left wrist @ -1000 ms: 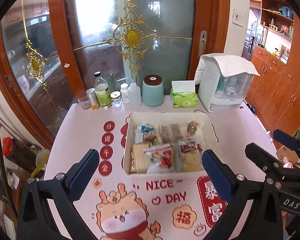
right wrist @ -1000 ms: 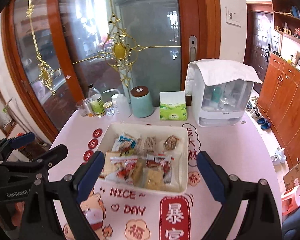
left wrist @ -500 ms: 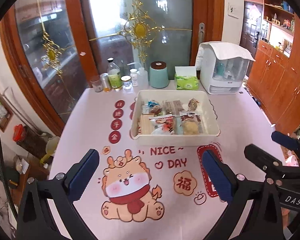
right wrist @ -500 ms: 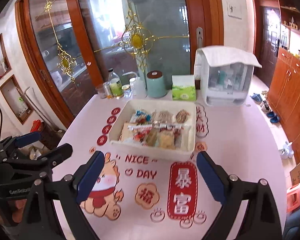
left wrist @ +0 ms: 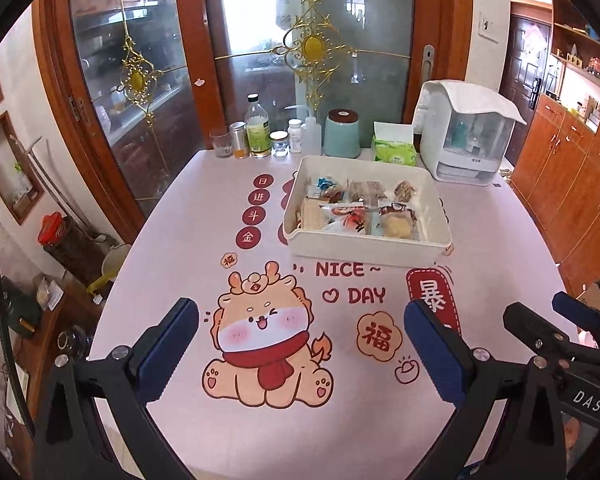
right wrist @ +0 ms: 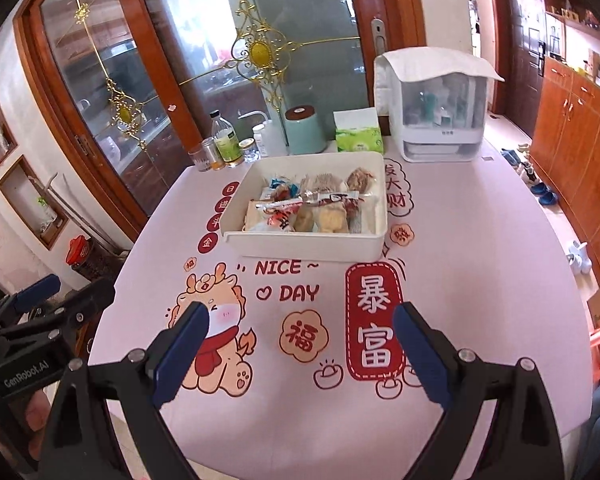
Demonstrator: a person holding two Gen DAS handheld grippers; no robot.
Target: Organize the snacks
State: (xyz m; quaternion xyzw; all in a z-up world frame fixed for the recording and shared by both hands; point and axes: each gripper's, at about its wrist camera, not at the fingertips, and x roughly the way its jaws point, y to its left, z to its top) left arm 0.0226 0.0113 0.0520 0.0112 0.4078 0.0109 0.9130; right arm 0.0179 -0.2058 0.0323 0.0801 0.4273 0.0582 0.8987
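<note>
snacks (left wrist: 358, 210) fill the white tray (left wrist: 364, 246); both hand-held grippers (left wrist: 300, 334) (right wrist: 300, 332) gape empty over bare tablecloth (left wrist: 284, 436).

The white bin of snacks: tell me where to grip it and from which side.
Probably best to grip the white bin by its near long wall, coming straight in from the front with one finger over the rim and one outside. That wall faces both open grippers, the left and the right, and the rim there is bare, with the snacks lying lower inside.
</note>
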